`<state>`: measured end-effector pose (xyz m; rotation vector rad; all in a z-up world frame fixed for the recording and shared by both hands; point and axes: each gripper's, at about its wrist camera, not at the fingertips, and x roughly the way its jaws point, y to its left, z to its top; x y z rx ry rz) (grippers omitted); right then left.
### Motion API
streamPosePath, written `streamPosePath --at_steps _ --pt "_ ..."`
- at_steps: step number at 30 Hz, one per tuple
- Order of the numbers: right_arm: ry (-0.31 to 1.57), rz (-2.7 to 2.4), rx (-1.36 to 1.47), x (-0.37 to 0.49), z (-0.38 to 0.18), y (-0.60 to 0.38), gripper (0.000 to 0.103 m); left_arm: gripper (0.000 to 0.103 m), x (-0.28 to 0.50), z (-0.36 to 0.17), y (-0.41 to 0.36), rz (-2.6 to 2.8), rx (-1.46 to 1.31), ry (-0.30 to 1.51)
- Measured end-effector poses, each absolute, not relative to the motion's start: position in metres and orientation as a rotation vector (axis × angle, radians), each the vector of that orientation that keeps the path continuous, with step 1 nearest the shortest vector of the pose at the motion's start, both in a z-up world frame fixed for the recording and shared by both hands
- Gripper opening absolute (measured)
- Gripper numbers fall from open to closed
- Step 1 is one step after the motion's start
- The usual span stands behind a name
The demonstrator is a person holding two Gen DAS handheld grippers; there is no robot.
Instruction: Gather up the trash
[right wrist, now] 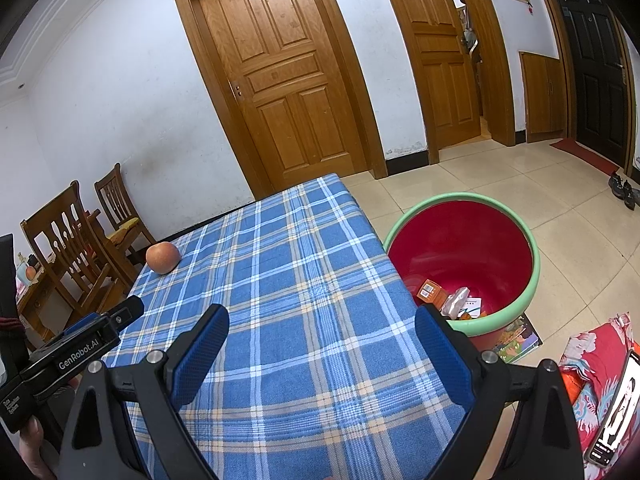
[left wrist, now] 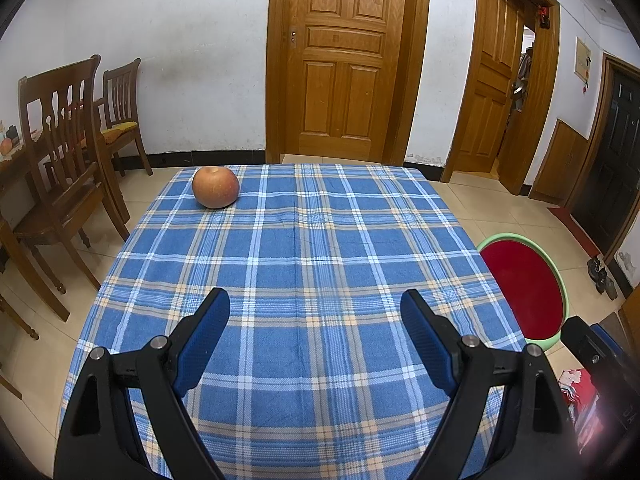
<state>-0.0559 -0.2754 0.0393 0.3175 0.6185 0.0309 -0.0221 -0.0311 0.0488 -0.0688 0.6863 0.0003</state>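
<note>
Both sets of jaws wide apart and empty: left gripper (left wrist: 315, 304), right gripper (right wrist: 322, 320) over the checked worktop (left wrist: 320, 248). Trash (right wrist: 452, 298) sits in the red bin (right wrist: 532, 240), right of frame.

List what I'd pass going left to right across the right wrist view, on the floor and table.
Brown wooden chairs → round reddish apple → blue plaid tablecloth → green-rimmed red plastic basin → dark shoes.

I saw woven checked cloth (left wrist: 304, 248) covering the tabletop, matt and slightly creased. Beside that cloth, the bin (right wrist: 520, 292) looked like glossy plastic. Beyond it, the door (left wrist: 340, 60) was varnished wood, the floor (right wrist: 540, 184) shiny tile.
</note>
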Motion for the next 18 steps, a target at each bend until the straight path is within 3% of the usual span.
streamPosePath --at_steps 18 --pt "0.620 0.031 0.317 -0.0555 0.0399 -0.2745 0.096 0.087 -0.0232 0.0471 -0.0309 0.000 -0.073 0.689"
